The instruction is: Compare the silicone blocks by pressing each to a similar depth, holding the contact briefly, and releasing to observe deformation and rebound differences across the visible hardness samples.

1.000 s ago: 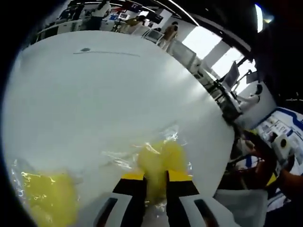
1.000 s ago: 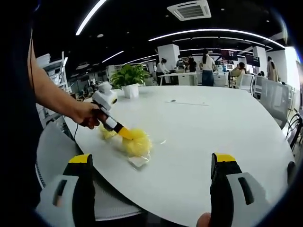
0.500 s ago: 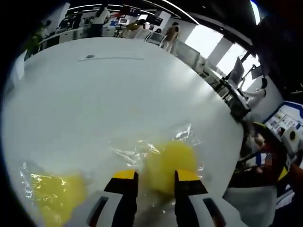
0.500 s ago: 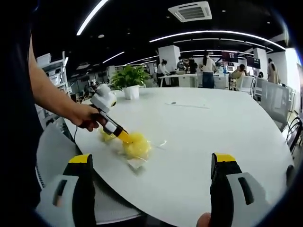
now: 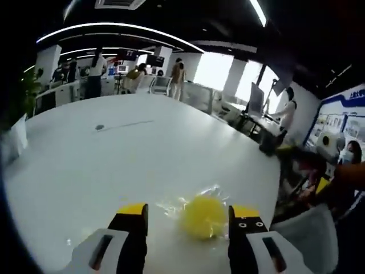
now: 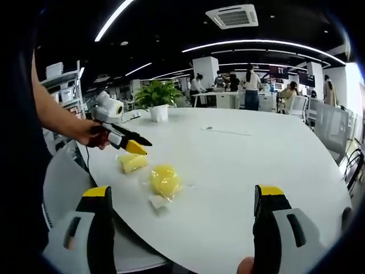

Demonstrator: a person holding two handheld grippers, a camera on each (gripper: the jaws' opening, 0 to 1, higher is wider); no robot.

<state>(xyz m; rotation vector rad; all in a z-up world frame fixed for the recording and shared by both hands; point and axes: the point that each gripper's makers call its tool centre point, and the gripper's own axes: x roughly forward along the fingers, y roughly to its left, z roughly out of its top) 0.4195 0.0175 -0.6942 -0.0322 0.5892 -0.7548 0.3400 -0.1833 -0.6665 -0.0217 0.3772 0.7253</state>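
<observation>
In the right gripper view, the left gripper (image 6: 136, 146) hangs above the desk (image 6: 245, 165) with jaws released, clear of both wrapped yellow blocks: the flatter block (image 6: 132, 162) and the rounder block (image 6: 164, 180) just beside it. The right gripper (image 6: 181, 228) idles, jaws spread wide. Next press — the flatter block, judged best approached squarely, matching depth and dwell.

1. Left gripper (image 5: 188, 214): jaws spread apart with nothing between them; in the right gripper view (image 6: 136, 145) it hangs in the air, gripped by the person's left hand (image 6: 91, 135).
2. Right gripper (image 6: 182, 197): jaws wide apart, empty, raised at the near edge.
</observation>
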